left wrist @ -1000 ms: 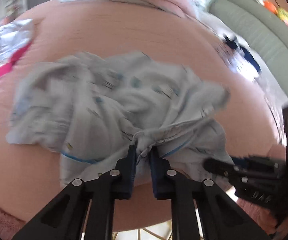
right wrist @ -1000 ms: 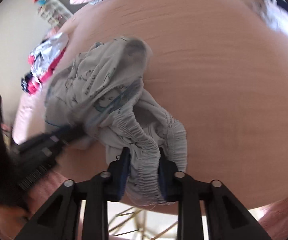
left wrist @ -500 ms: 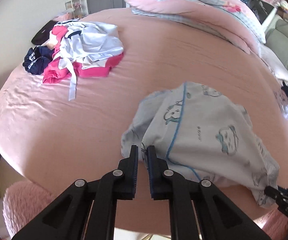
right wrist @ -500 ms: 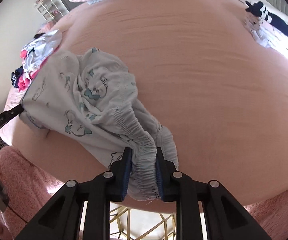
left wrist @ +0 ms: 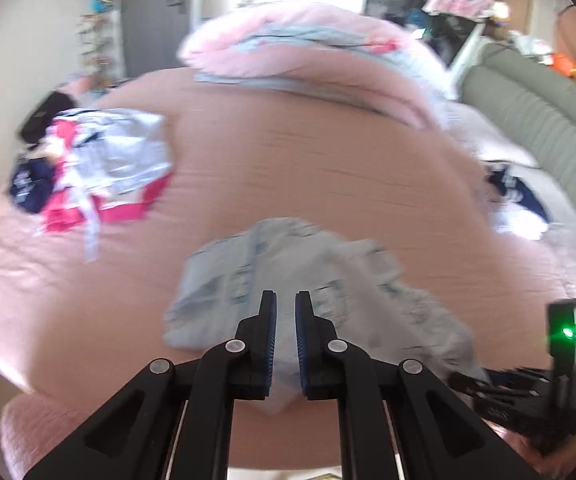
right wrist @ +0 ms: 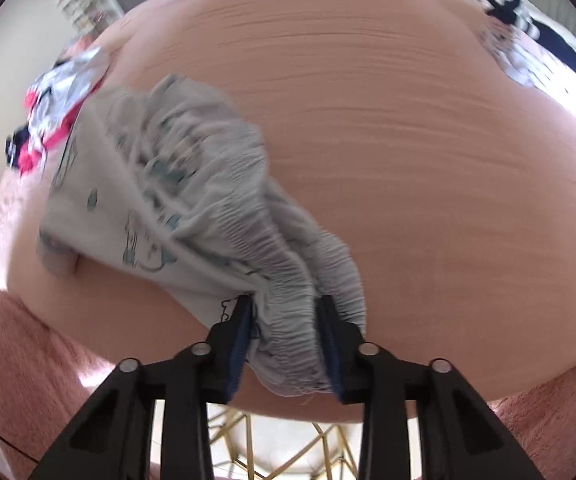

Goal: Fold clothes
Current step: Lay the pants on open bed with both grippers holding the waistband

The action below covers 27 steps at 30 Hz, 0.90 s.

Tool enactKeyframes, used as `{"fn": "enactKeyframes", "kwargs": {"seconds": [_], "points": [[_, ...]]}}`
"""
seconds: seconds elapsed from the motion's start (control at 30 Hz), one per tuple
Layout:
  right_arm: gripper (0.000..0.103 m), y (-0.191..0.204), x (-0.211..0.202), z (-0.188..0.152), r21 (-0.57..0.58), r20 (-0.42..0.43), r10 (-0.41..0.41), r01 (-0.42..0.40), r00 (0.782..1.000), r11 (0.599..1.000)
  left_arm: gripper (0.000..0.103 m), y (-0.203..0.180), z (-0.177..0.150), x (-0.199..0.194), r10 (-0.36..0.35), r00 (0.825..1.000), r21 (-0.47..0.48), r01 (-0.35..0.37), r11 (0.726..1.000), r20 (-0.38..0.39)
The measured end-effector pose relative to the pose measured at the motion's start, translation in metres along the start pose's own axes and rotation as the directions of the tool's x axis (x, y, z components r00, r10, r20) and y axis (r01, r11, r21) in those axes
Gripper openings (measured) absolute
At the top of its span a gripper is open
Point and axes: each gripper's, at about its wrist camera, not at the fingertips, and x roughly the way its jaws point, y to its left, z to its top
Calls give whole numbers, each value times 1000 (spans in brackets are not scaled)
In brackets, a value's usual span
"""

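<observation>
A pale grey pair of printed shorts (left wrist: 288, 276) with blue trim lies near the front edge of the pink bed (left wrist: 288, 152). My left gripper (left wrist: 286, 304) is above the cloth, its jaws narrowly apart; the blurred view does not show whether it pinches fabric. My right gripper (right wrist: 284, 308) has its jaws apart around the gathered elastic waistband (right wrist: 288, 272) of the shorts (right wrist: 160, 184), which still sits between the pads. The right gripper also shows at the lower right of the left wrist view (left wrist: 483, 384).
A heap of pink, white and navy clothes (left wrist: 88, 164) lies at the left of the bed. A folded pink and blue duvet (left wrist: 307, 56) sits at the far end. Navy and white garments (right wrist: 535, 36) lie at the right. A green sofa (left wrist: 535, 116) stands beyond.
The shorts were spread out from a bunched heap and laid flat near the bed's front edge. The right jaws have widened on the waistband. The left gripper has pulled back over the cloth.
</observation>
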Motion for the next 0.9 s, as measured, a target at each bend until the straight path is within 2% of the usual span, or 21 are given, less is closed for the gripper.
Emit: {"fn": "enactKeyframes", "kwargs": {"seconds": [0.17, 0.27, 0.3, 0.33, 0.4, 0.43, 0.5, 0.57, 0.6, 0.63, 0.7, 0.8, 0.9], "points": [[27, -21, -21, -4, 22, 54, 6, -7, 999, 1000, 12, -30, 0, 36, -49, 996, 70, 55, 996, -73], [27, -29, -42, -7, 33, 109, 32, -36, 994, 999, 33, -49, 6, 59, -46, 994, 108, 56, 993, -97], [27, -34, -49, -7, 32, 125, 34, -38, 992, 999, 44, -56, 7, 67, -44, 993, 120, 57, 991, -105], [27, -38, -55, -7, 30, 140, 35, -39, 990, 999, 48, -61, 9, 74, -42, 993, 128, 57, 990, -113], [27, -43, -63, -4, 28, 164, 53, -58, 985, 998, 49, -64, 14, 85, -9, 993, 128, 25, 991, -120], [27, -46, -65, 1, 31, 171, 60, -66, 983, 997, 49, -64, 16, 92, 42, 992, 144, -24, 989, -123], [27, -51, -56, 10, 49, 146, 79, -87, 986, 995, 49, -63, 14, 106, 132, 979, 180, -104, 978, -155], [27, -62, -56, 13, 76, 122, 121, -131, 985, 988, 47, -56, 5, 120, 163, 962, 197, -119, 973, -221], [28, -64, -55, 13, 81, 115, 139, -149, 984, 985, 38, -51, -1, 125, 164, 955, 201, -115, 973, -247], [27, -58, -53, 15, 77, 117, 133, -142, 984, 987, 35, -47, -7, 127, 166, 950, 207, -112, 972, -264], [27, -56, -53, 16, 52, 134, 81, -89, 988, 995, 33, -45, -12, 124, 170, 952, 228, -111, 967, -257], [27, -62, -46, 18, 46, 108, 71, -76, 992, 996, 31, -42, -20, 118, 172, 953, 249, -109, 962, -248], [28, -60, -31, 19, 41, 64, 71, -74, 995, 996, 31, -29, -21, 112, 148, 953, 184, -101, 978, -265]]}}
